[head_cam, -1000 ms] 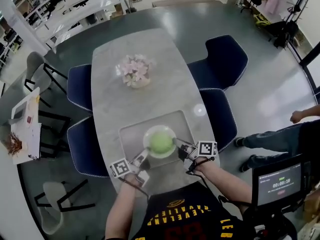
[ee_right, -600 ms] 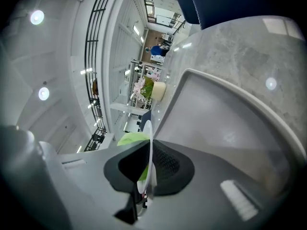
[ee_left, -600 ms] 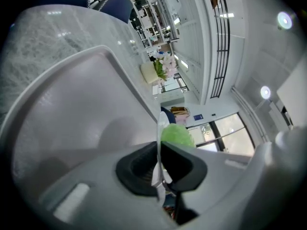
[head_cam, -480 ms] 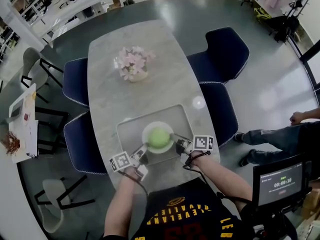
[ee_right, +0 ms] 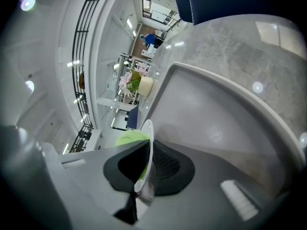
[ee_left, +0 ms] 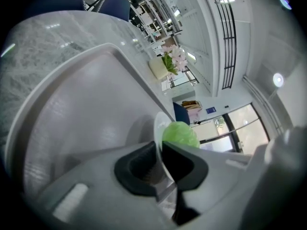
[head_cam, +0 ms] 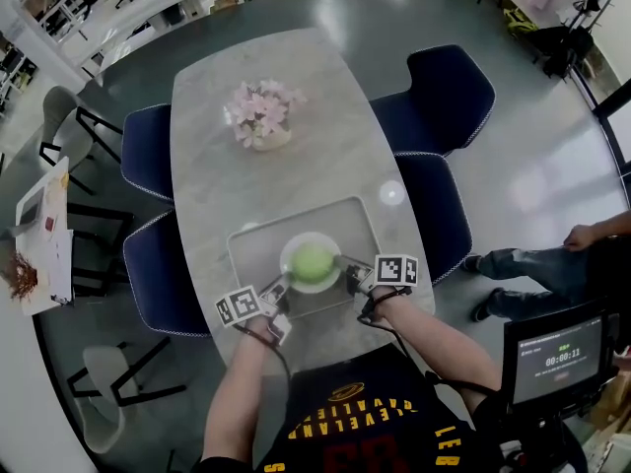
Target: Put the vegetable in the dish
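Observation:
A white dish carries a round green vegetable over a grey tray near the table's front edge. My left gripper is shut on the dish's near-left rim, and my right gripper is shut on its right rim. In the left gripper view the dish rim runs edge-on between the jaws of the gripper, with the vegetable just behind. The right gripper view shows the same: rim clamped by the gripper, vegetable to its left. Whether the dish rests on the tray, I cannot tell.
The tray lies on a marble table with a pot of pink flowers further back. Dark blue chairs stand on both sides. A person's legs are on the floor at the right, near a small screen.
Both grippers keep their hold on the dish, which stays over the same part of the tray. The head view has shifted a little, so the table sits slightly higher in the picture.

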{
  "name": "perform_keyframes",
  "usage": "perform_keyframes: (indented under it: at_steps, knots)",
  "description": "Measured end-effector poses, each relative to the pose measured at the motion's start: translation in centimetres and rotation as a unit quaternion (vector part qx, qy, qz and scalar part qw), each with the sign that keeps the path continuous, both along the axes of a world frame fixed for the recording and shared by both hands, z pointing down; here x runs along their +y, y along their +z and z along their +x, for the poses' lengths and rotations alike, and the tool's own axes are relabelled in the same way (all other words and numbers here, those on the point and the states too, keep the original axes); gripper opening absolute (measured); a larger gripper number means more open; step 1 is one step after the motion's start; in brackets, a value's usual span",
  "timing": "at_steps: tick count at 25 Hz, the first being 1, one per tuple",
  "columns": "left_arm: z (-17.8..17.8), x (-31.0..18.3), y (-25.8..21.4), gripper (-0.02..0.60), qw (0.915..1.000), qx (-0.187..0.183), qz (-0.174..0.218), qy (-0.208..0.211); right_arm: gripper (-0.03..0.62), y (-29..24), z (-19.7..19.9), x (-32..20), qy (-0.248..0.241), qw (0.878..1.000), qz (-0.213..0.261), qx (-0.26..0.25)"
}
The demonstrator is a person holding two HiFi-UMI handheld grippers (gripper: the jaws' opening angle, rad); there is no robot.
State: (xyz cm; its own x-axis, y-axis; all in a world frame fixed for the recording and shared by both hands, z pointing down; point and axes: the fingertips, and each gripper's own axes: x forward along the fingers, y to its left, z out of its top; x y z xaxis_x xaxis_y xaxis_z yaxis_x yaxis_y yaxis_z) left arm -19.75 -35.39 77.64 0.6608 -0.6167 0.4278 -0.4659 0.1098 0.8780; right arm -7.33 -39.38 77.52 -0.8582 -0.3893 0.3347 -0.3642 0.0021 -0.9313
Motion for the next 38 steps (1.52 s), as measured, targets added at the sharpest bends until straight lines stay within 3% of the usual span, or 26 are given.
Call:
perform_keyframes:
  at_steps: [10, 23, 32, 38]
  knots:
    - [-0.4, -0.6, 1.5, 0.052, 0.9983, -0.051, -0.022, 0.017, 0.026, 1.5, -0.4, -0.6, -0.013, 0.999, -0.017, 0.05]
    - [-1.0, 0.0, 2.8, 0.061, 0.9909, -0.117, -0.051, 0.043, 0.032, 2.6, -1.0, 0.0, -0.068, 0.989, -0.024, 0.126]
    - [-0.9, 0.3, 3.0, 0.066, 0.9792, -0.179, -0.059, 0.074, 0.037, 3.0, -1.0, 0.3, -0.087, 0.982, -0.029, 0.165]
    - [-0.8, 0.4, 3.0, 0.067, 0.9709, -0.215, -0.078, 0.071, 0.04, 2.9, -0.6, 0.5, -0.093, 0.978, -0.021, 0.188]
